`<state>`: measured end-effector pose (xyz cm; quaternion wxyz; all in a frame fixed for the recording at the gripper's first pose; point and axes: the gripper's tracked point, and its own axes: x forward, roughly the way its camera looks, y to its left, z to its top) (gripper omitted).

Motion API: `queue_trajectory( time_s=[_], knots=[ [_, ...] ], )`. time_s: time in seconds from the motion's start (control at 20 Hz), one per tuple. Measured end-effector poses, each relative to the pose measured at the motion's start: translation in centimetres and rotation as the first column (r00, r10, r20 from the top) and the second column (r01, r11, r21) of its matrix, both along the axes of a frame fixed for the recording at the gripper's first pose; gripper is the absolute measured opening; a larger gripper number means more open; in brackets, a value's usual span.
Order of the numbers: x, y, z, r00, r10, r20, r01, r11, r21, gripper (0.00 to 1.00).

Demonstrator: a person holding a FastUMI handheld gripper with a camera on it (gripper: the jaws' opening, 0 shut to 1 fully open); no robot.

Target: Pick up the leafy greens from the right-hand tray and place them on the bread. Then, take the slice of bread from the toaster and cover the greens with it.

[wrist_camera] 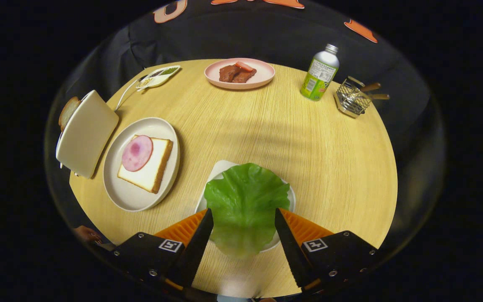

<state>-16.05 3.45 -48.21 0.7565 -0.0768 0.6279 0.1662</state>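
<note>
Partly, the leafy greens (245, 205) are covered at both lower sides by the fingers of the tongs (244, 220), and the near end of the leaf is blurred, so its edge there is hard to make out. The tongs are held apart, one finger at each side of the leaf; whether the fingers touch it cannot be told. The leaf is laid flat on a small white tray (220, 170), of which only the far corner and a strip of rim beside the leaf are seen. The long axis of the leaf runs from the tongs away toward the middle of the round worktop (266, 126), with the wide frilled end pointed away.

Left of the leaf, a cream plate (120, 188) carries a slice of bread (153, 167) with a round pink slice of ham (137, 152) on it. Just left of that plate a toaster (85, 134) is seen, and a second slice of bread (67, 111) stands out behind it, mostly hidden. Far beyond the leaf a pink plate (216, 75) with brown meat pieces (235, 74) is placed; to the right beyond the leaf stand a bottle (320, 73) and a wire basket (351, 102), whose contents are too small to name.
</note>
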Motion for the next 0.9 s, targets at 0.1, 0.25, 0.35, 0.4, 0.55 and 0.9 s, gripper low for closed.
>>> queue_trajectory(
  time_s=[0.1,0.25,0.35,0.4,0.55,0.9],
  knots=[
    [-0.4,-0.3,-1.2,0.999,0.015,-0.031,-0.016,0.999,-0.028,0.89],
    [-0.9,0.2,-2.6,0.998,0.007,-0.069,-0.01,0.999,-0.037,0.87],
    [-1.3,0.1,-3.1,0.996,0.01,-0.089,-0.014,0.999,-0.043,0.86],
    [-1.2,0.3,-3.5,0.997,0.001,-0.08,-0.004,0.999,-0.036,0.85],
    [-1.2,0.3,-3.3,0.995,-0.036,-0.098,0.036,0.999,-0.006,0.76],
    [-0.8,-0.1,-3.5,0.987,-0.124,-0.1,0.122,0.992,-0.032,0.25]
  ],
)
